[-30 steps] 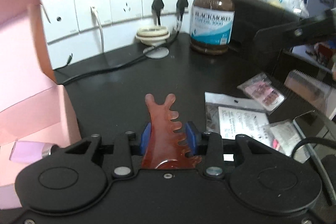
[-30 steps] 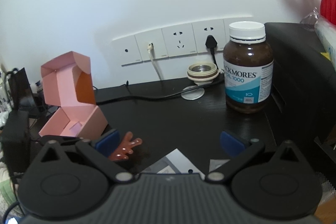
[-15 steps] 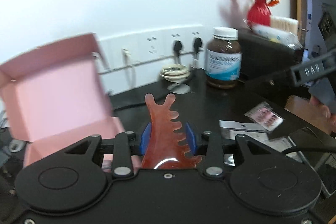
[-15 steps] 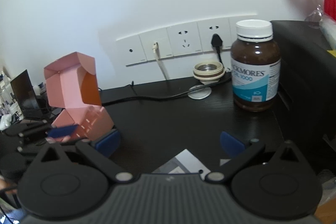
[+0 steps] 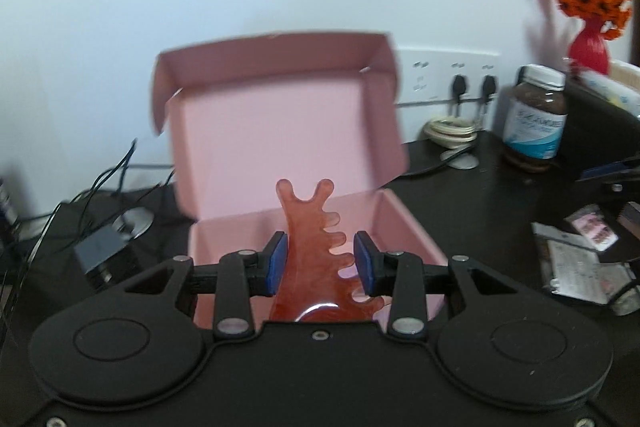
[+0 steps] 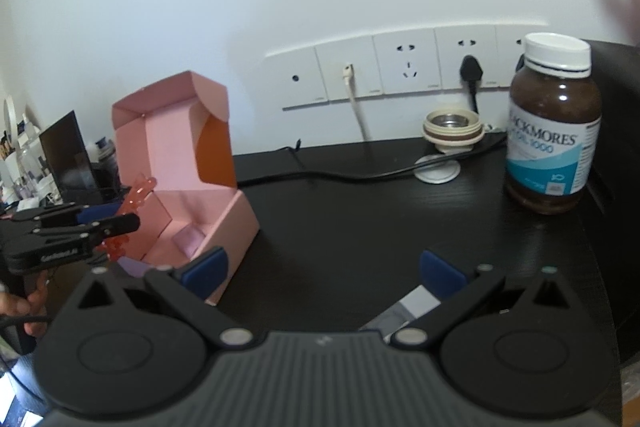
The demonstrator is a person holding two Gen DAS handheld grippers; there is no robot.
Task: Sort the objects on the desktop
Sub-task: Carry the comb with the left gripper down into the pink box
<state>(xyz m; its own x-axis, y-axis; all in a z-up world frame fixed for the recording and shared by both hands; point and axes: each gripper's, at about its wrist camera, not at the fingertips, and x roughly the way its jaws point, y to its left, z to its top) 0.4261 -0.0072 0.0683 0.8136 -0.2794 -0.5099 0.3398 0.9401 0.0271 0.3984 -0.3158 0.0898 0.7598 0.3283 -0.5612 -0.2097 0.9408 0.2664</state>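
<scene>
Home desk corner: wall sockets lining a white wall, supplement bottle and flower vase sitting on dark furniture.

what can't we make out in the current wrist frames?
- Pink box floor: left wrist view, hidden by the left tool and amber comb.
- Packets: left wrist view, print blurred and too small.
- Paper slip: right wrist view, mostly hidden behind the open right tool.
- Bottle label: its left edge curves out of sight.
</scene>
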